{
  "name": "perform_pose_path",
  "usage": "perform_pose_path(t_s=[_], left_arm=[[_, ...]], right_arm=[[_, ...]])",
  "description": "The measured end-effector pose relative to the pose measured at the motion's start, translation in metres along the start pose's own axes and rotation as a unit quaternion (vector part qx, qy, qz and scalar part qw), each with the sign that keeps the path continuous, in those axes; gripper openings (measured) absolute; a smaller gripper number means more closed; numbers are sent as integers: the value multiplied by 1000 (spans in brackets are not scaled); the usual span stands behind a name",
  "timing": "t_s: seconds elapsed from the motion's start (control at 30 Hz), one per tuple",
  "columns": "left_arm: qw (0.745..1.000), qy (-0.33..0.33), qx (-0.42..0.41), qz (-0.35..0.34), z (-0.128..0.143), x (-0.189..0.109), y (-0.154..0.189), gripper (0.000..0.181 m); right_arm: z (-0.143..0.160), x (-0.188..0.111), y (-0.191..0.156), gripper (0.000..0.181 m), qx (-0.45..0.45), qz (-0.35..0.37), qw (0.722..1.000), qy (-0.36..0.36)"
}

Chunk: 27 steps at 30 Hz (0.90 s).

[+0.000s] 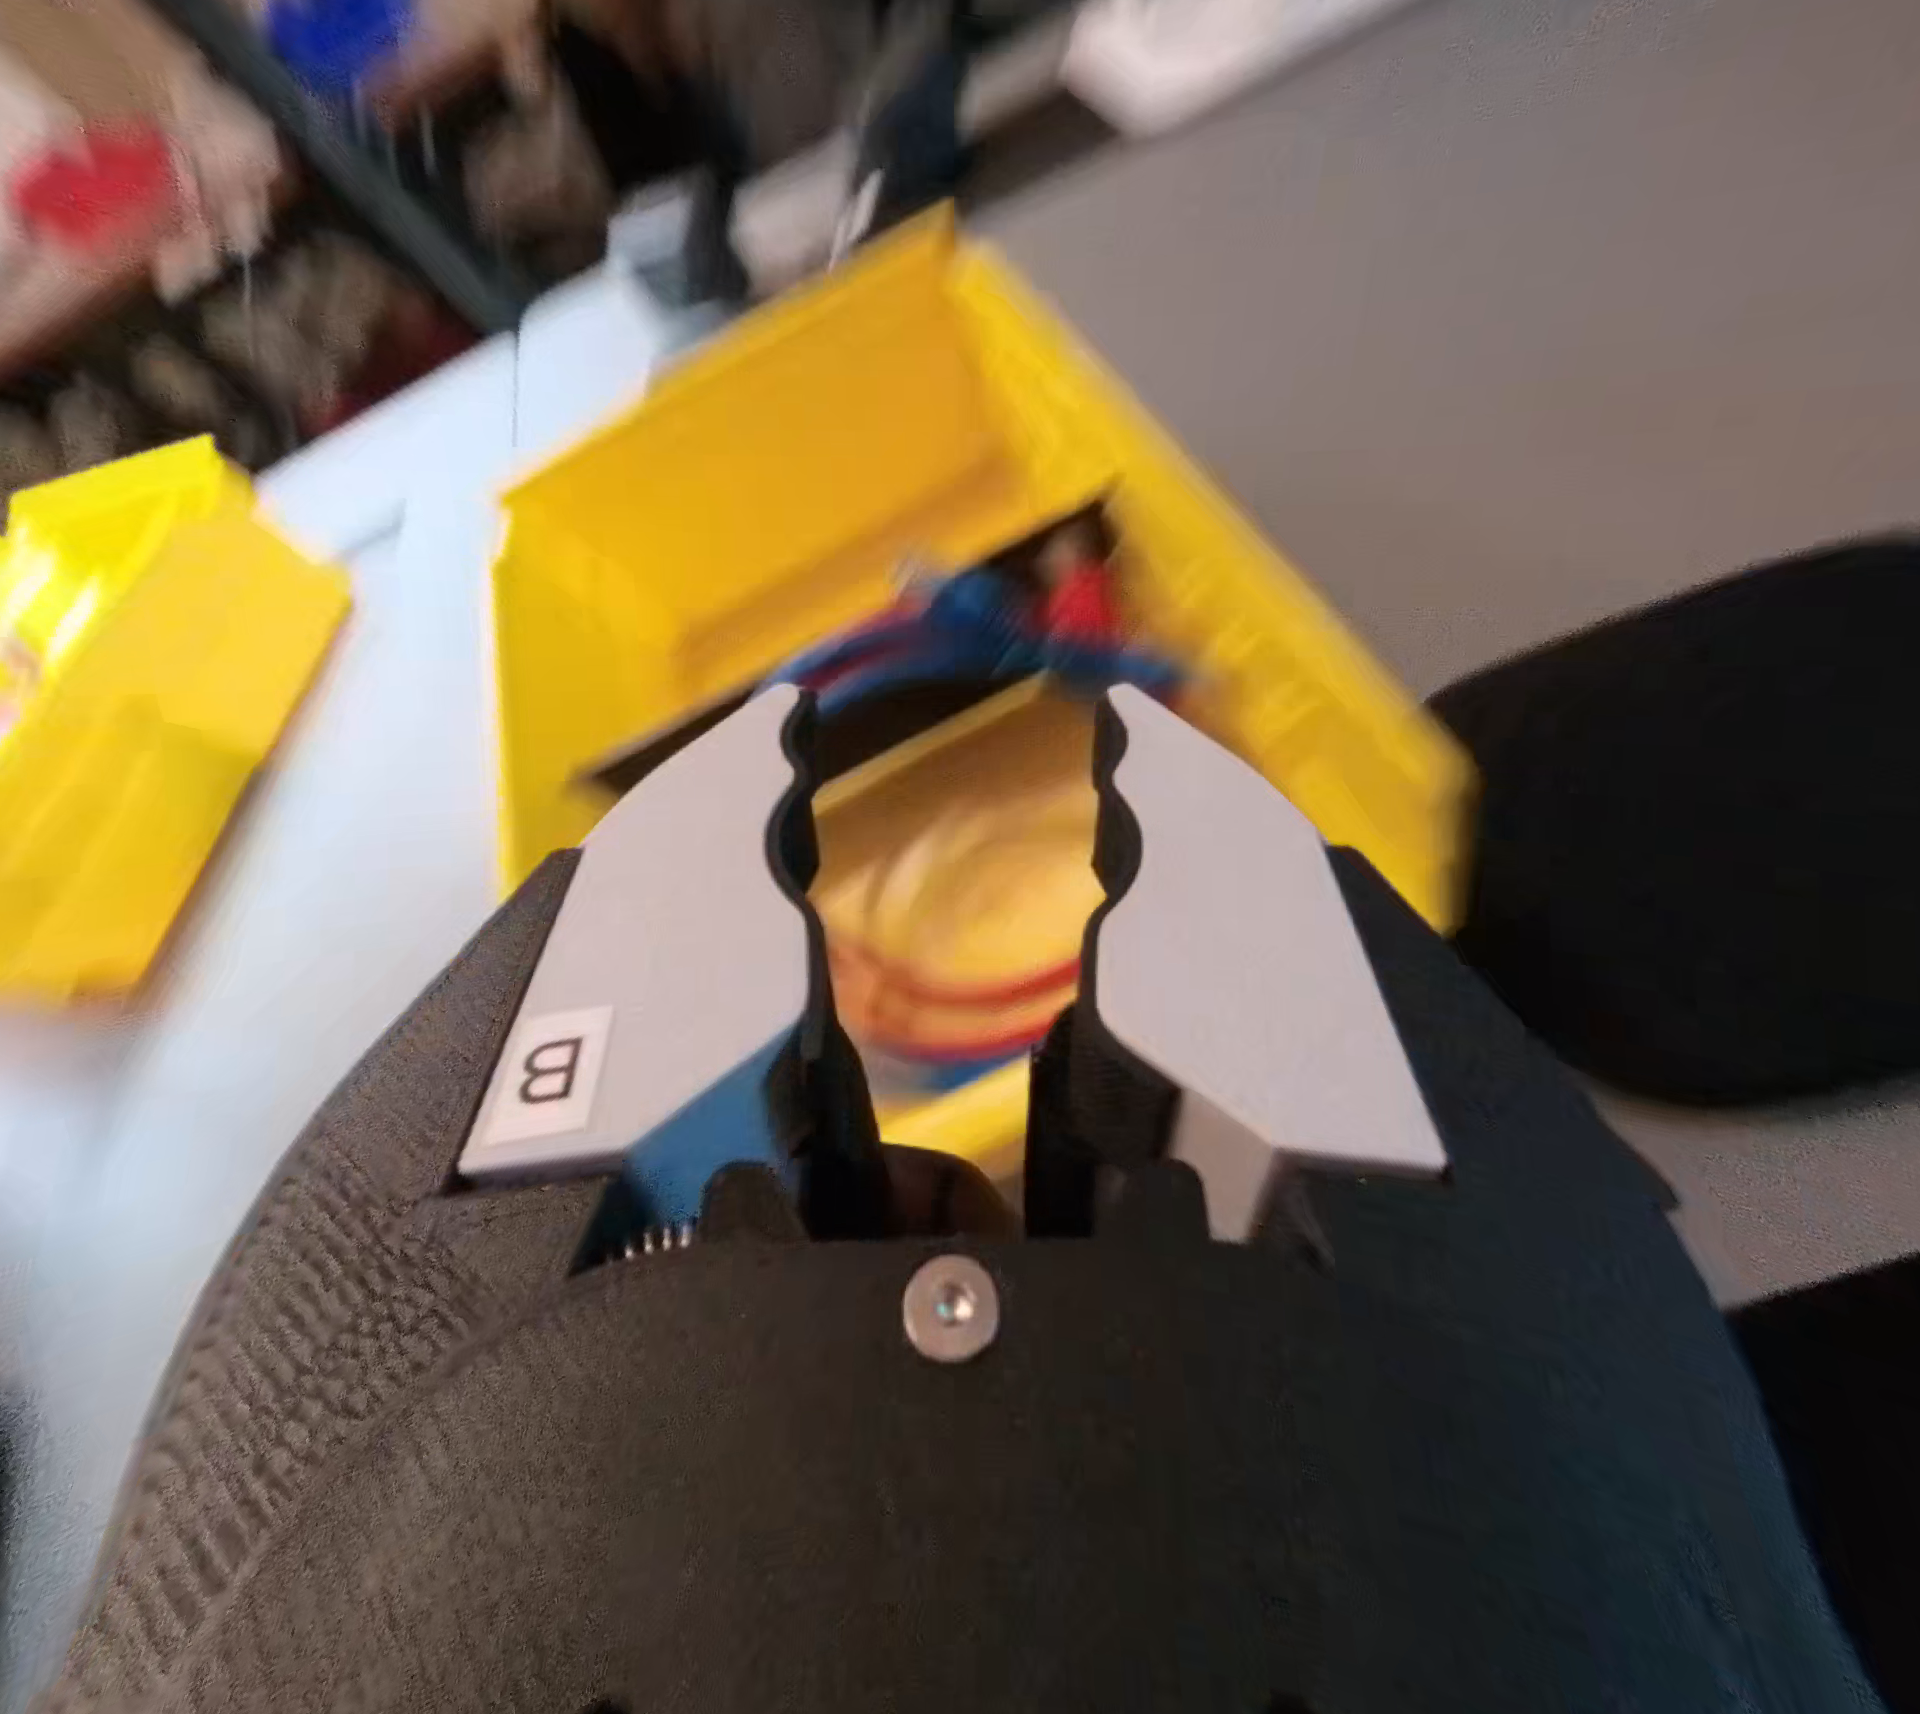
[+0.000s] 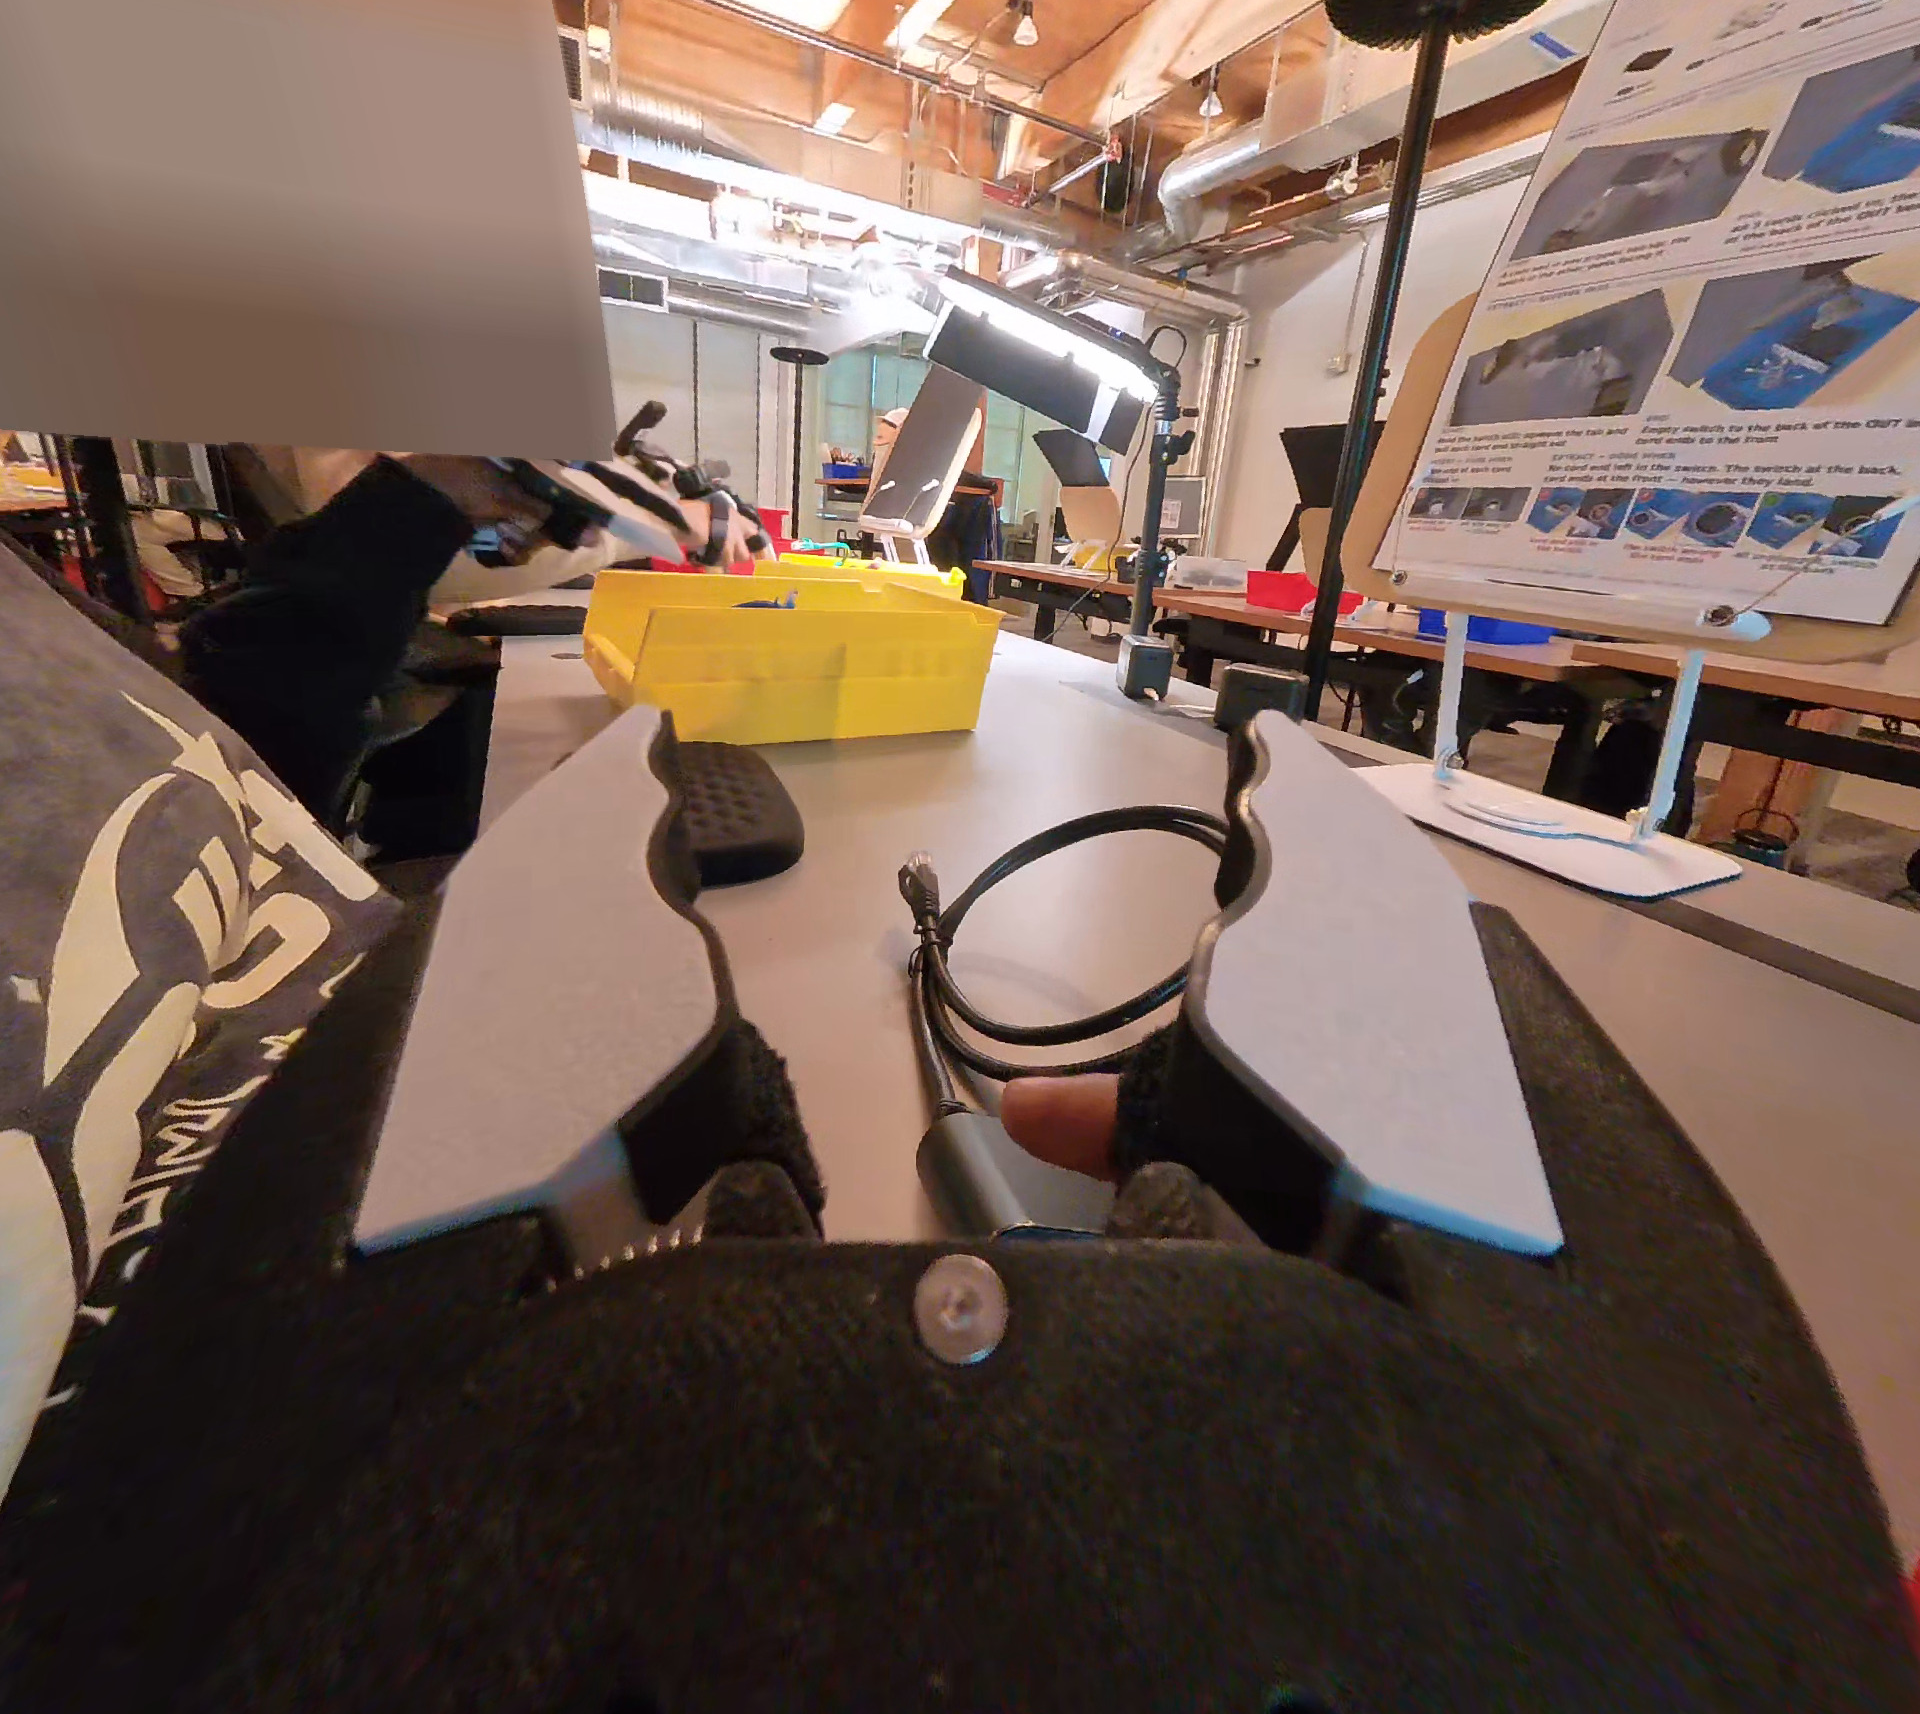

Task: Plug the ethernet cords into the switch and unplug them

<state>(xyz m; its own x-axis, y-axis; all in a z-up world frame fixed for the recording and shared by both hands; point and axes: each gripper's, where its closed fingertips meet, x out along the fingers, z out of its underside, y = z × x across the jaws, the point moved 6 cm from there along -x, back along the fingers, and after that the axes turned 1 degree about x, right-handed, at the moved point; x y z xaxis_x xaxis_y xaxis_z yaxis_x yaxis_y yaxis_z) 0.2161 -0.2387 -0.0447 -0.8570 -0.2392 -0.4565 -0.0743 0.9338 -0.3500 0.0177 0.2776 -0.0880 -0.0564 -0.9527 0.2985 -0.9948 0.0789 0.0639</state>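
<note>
The left wrist view is smeared by motion. My left gripper [image 1: 956, 708] is open and empty, just above a yellow divided bin [image 1: 831, 438]. Blue and red ethernet cords [image 1: 997, 615] lie in the bin's middle, over a dark gap. Coiled yellow and red cords [image 1: 956, 937] lie in the near compartment. No switch can be made out. My right gripper [image 2: 956, 734] is open and empty, low over the grey table. A coiled black cable [image 2: 1091, 916] with a grey adapter [image 2: 966, 1165] lies between its fingers. The left gripper [image 2: 644, 516] shows far off above the yellow bin [image 2: 800, 656].
A second yellow bin [image 1: 156, 708] sits to the left. A black pad [image 1: 1714, 812] lies right of the main bin, another black pad [image 2: 738, 807] near my right gripper. An instruction board on a white stand [image 2: 1662, 314] and a black pole [image 2: 1382, 417] stand at the right. The gap from one gripper's tips to the other's is roughly 50 cm.
</note>
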Motion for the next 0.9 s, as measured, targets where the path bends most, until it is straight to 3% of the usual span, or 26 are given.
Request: perform_pose_path(t_s=[0.1, 0.4, 0.67, 0.9], left_arm=[[986, -166, -9, -13, 38, 19, -39, 46], [964, -266, 29, -6, 61, 59, -69, 30], [958, -281, 57, -1, 72, 69, -68, 12], [978, -181, 65, -86, 37, 33, -67, 6]], right_arm=[[1, 1, 0, 94, -3, 2, 1000, -3], [2, 1, 0, 86, -7, 4, 1000, -6], [2, 2, 0, 82, -13, 6, 1000, -10], [3, 2, -1, 77, -18, 6, 1000, -12]])
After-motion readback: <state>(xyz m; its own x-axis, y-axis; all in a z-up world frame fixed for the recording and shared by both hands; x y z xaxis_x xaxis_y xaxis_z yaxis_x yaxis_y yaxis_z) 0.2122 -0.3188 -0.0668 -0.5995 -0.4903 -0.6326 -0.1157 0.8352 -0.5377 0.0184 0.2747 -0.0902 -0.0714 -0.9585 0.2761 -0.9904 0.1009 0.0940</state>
